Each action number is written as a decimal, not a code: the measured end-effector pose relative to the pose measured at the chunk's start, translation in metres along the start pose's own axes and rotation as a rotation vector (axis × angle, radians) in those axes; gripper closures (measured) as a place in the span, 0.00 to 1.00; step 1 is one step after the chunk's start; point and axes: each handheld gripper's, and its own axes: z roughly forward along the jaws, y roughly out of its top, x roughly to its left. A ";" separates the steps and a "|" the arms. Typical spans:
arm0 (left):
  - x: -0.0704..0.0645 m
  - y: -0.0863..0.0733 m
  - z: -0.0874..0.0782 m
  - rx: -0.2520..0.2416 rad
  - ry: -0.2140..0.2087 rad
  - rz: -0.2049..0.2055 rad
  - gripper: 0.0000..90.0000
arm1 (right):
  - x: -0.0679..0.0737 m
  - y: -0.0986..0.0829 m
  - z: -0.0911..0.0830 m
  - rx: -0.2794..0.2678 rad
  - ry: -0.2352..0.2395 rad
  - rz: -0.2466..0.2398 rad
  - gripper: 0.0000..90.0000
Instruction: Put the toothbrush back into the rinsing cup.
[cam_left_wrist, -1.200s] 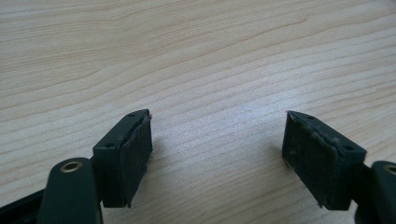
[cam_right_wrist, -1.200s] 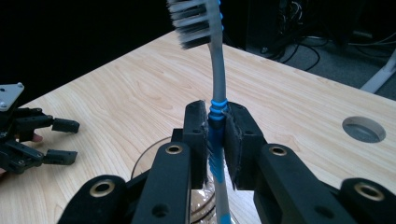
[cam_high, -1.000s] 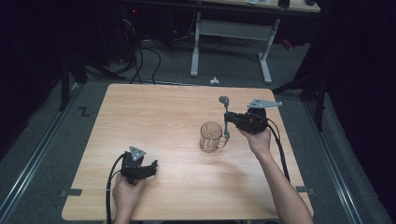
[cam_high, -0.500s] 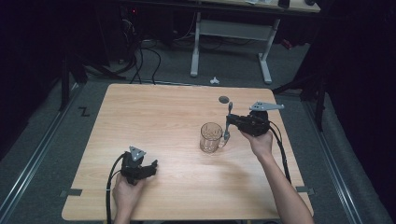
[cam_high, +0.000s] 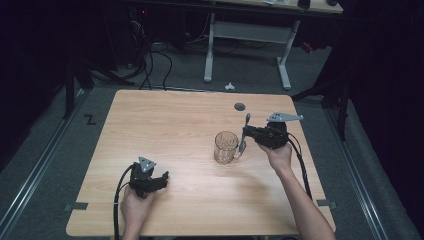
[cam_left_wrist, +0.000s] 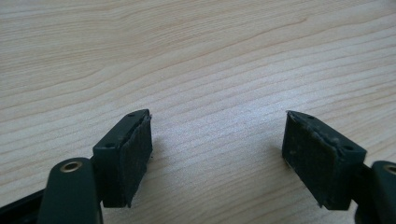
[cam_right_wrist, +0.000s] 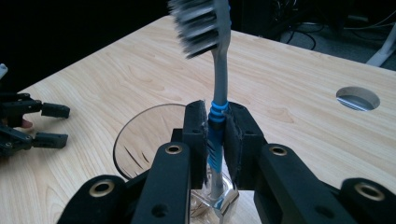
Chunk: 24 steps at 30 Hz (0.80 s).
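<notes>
On the left we see the left gripper (cam_high: 162, 179) held low over the table (cam_high: 175, 130) near its front edge, its jaws spread wide with bare wood between the pads (cam_left_wrist: 135, 154) and nothing touching either one. Well off to its right, toward the middle of the table, stands the glass mug (cam_high: 225, 147), upright and clear. Just right of the mug we find the right gripper (cam_high: 246, 134), its jaws pressed together on the toothbrush (cam_high: 244, 135). In the right gripper view the pads clamp the blue ribbed part of the handle (cam_right_wrist: 215, 130); the grey neck rises beyond the jaws to the bristle head (cam_right_wrist: 198, 23), and the lower end of the handle hangs below the jaws, at the mug's (cam_right_wrist: 140, 144) rim on its near side. We cannot tell whether that end touches the glass. In the same view the left gripper (cam_right_wrist: 56, 123) shows far off to the left, and a round hole (cam_right_wrist: 357, 98) in the table lies to the right, beyond the jaws.
</notes>
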 end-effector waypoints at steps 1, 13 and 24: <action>0.000 0.000 0.000 0.000 0.000 0.000 0.28 | 0.000 -0.001 0.000 0.001 0.001 0.002 0.88; 0.000 0.000 0.000 0.000 0.000 0.000 0.28 | 0.003 -0.006 0.007 0.025 0.000 -0.008 0.88; 0.000 0.000 0.000 0.000 0.000 0.000 0.28 | 0.004 -0.008 0.011 0.046 -0.008 -0.016 0.88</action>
